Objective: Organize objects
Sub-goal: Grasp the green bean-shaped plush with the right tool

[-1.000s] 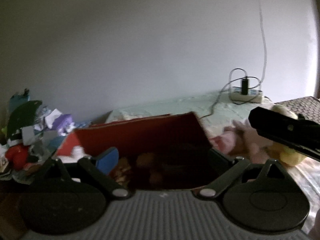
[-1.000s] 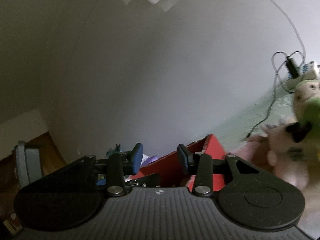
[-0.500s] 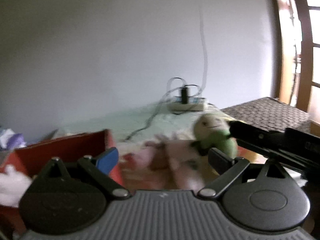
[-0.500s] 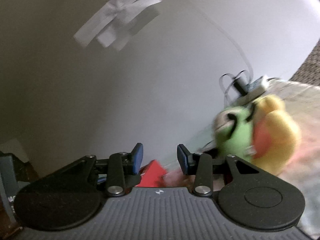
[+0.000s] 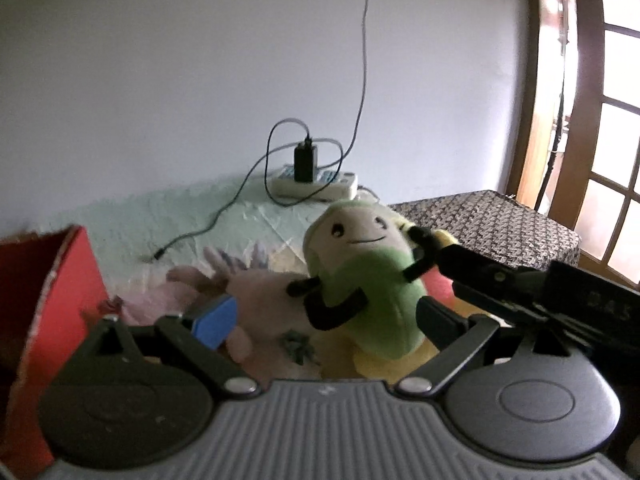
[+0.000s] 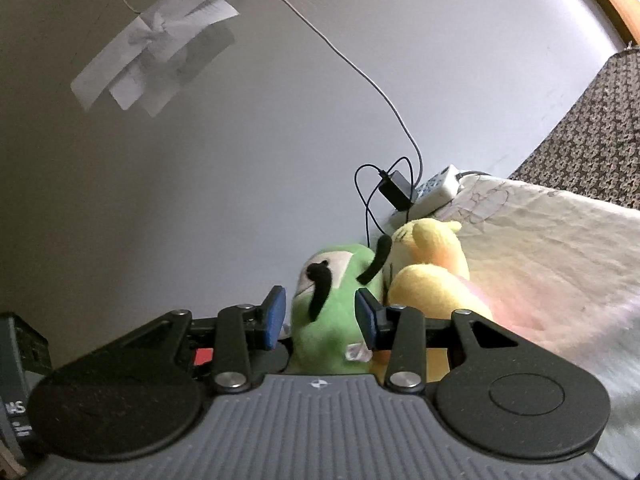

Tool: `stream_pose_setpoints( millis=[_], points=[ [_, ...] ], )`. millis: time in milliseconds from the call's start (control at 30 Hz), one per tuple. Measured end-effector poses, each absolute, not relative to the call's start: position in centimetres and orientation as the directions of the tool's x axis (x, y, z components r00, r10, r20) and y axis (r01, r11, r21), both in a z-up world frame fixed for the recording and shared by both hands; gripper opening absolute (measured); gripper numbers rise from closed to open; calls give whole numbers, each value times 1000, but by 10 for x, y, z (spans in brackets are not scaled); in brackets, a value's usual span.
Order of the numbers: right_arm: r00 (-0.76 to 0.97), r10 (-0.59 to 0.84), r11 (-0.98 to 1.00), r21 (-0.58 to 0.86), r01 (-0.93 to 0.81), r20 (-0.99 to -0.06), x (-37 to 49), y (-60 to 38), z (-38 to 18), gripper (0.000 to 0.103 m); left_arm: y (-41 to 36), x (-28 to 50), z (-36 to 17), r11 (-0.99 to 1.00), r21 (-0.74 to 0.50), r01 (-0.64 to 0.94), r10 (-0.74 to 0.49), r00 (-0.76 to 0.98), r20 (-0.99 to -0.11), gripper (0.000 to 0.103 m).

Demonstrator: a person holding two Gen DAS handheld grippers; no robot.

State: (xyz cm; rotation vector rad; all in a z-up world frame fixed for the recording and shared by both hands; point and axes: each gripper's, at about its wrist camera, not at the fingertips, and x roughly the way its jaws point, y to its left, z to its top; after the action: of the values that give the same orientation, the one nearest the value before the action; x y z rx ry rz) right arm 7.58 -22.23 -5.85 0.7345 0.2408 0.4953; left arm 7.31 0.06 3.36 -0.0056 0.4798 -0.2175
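Plush toys fill the middle of my left wrist view: a green plush (image 5: pixel 368 276) with a pale smiling face and thin black limbs stands upright on a pink plush (image 5: pixel 248 292), with a yellow plush (image 5: pixel 404 360) under and behind it, all on a pale cloth-covered surface (image 5: pixel 168 216). My left gripper (image 5: pixel 324 320) is spread wide and holds nothing; its blue-padded finger sits over the pink toy, the other just beside the green one. A red box (image 5: pixel 52 280) stands at the left edge, probably where the toys belong. My right gripper's dark body (image 5: pixel 532 292) reaches in from the right toward the green toy's raised arm. A power strip (image 5: pixel 320 186) with a plugged charger and trailing cable (image 5: pixel 216 220) lies behind the toys. From my right wrist view, my right gripper (image 6: pixel 320 320) has its blue pads on either side of the green plush (image 6: pixel 328 320), apart and not pressing as far as I can tell, though the right pad may be touching the fabric. The yellow plush (image 6: pixel 436 272) leans against the green one. If I close here, I could pinch yellow fabric too and drag both, or grip only soft stuffing and let it slip. With two tools so near, they could also knock together.
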Motion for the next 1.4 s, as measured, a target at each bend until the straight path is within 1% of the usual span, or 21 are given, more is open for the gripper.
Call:
stream_pose_setpoints(
  millis=[100,167,300,400,433,467,500,533,567,600,633,667,733,833,867,933,1167,1267,1400],
  points=[
    [854,518,618,705,-346,-35,83,-220,-63,43,-2,80,32,974,-57,220,-221,854,-472,96],
    [850,526,603,716,-352,-25,86,-221,-64,43,-1,82,31,969,-49,244,-239,857,-457,96],
    [838,546,553,757,-348,-13,91,-223,-71,43,1,88,25,957,-74,279,-282,852,-441,95],
    [846,532,578,739,-347,-18,90,-221,-70,42,2,93,20,947,-99,305,-316,841,-440,95],
    [848,530,582,733,-352,-14,89,-219,-69,41,2,92,19,946,-100,307,-319,843,-432,93],
    [847,531,584,728,-358,-10,88,-219,-69,36,3,92,19,944,-105,311,-326,843,-428,91],
    [845,535,587,721,-368,-5,88,-217,-68,33,3,91,18,942,-111,318,-334,840,-427,89],
    [844,536,595,709,-377,0,87,-216,-67,27,3,91,17,939,-113,325,-341,838,-425,86],
    [843,538,601,700,-386,3,86,-216,-66,17,1,90,16,938,-110,327,-342,839,-422,83],
    [838,545,599,697,-395,7,86,-216,-66,11,0,90,15,938,-105,330,-343,840,-420,81],
    [834,551,594,699,-399,8,86,-216,-67,10,-1,89,15,935,-107,337,-350,838,-418,75],
    [834,552,594,699,-399,7,86,-216,-67,9,0,89,14,929,-120,350,-367,832,-416,67],
    [830,558,585,706,-398,5,87,-218,-68,9,4,90,15,910,-171,379,-415,807,-419,59],
    [817,576,558,725,-405,13,88,-220,-69,9,11,95,14,899,-232,372,-438,792,-425,58],
    [814,581,548,730,-408,19,88,-220,-70,9,14,96,15,890,-259,375,-453,784,-425,55],
    [805,592,527,741,-416,31,88,-221,-70,9,19,96,16,875,-296,382,-479,774,-414,51],
    [768,634,432,783,-448,90,90,-226,-72,9,21,86,23,867,-304,395,-491,785,-379,43],
    [751,650,401,786,-470,118,89,-227,-72,9,24,83,27,863,-307,402,-496,790,-360,43],
    [739,659,383,785,-488,138,86,-227,-71,9,27,84,27,845,-342,411,-521,776,-356,43]
  ],
)
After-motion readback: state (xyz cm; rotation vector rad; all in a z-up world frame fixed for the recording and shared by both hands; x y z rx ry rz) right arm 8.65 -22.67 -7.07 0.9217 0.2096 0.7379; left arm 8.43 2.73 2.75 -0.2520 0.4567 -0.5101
